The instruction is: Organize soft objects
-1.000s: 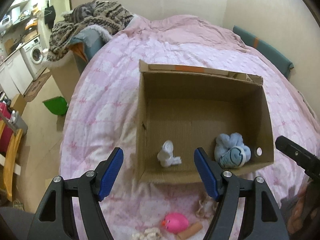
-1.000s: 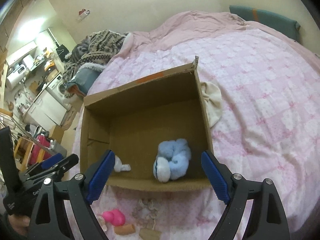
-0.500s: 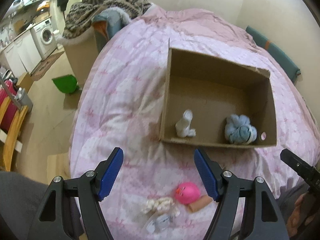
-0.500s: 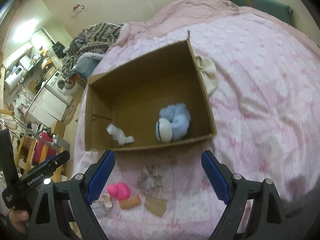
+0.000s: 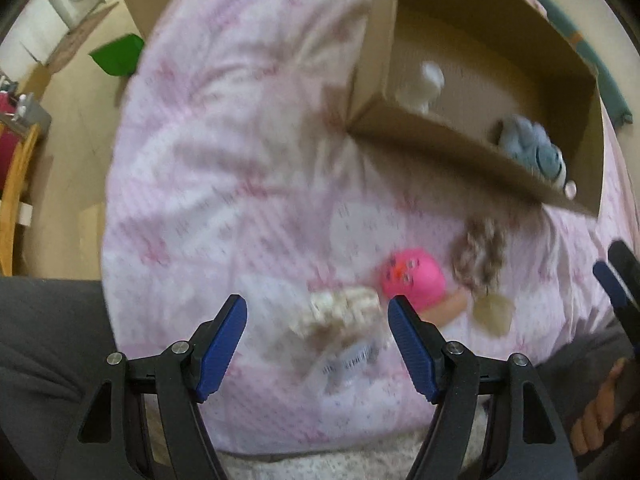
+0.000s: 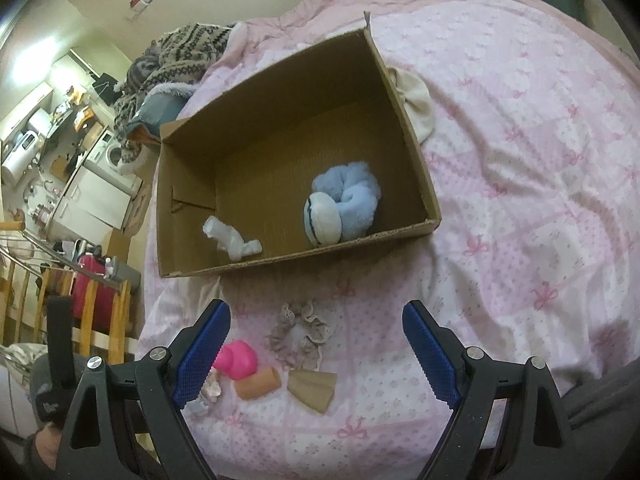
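Box (image 5: pixel 460 148) farther, small toys (image 5: pixel 412 278) now nearer

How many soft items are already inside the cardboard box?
2. A small white cloth piece lies near the front left of the cardboard box; a blue fluffy bundle sits front right. The near wall may hide something small.
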